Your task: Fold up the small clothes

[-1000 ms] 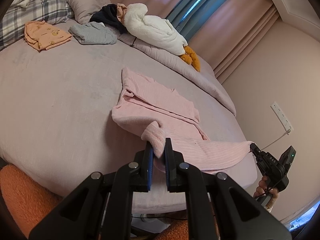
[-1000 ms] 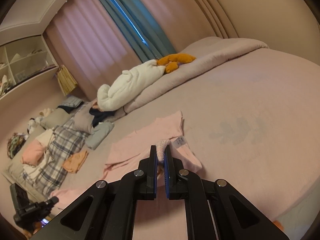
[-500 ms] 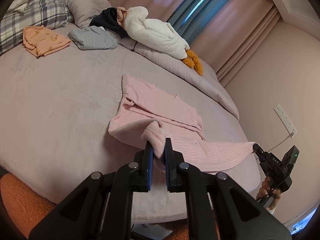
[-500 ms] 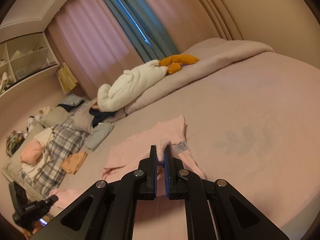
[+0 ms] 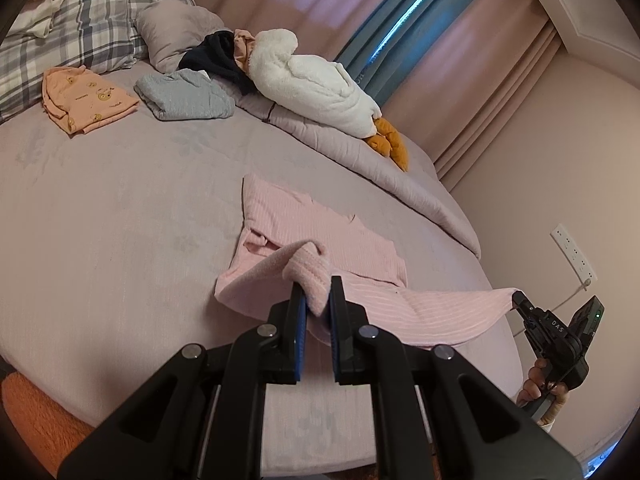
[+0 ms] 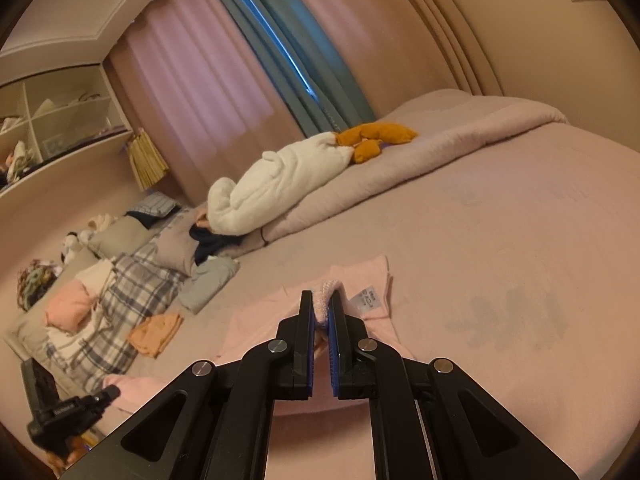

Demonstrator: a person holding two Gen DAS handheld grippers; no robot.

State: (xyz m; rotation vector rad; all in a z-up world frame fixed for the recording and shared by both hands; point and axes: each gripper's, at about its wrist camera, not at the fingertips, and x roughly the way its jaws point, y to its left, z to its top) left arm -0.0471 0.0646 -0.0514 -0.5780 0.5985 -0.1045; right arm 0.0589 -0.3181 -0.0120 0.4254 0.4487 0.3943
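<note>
Gripping pink garment [image 5: 320,236] — left tool [image 5: 316,300] clamps cuff | right tool [image 6: 320,306] clamps hem

Room dim, warm pink cast. Light enters through bright slit between curtains [image 5: 404,24], far side; same slit in my right view [image 6: 288,52]. Soft shadows only, darkest under my left gripper [image 5: 316,306] on bed [image 5: 120,220]. No glare. Strong fisheye bend, black vignette at corners. Focus fair at centre, softer toward the edges.
</note>
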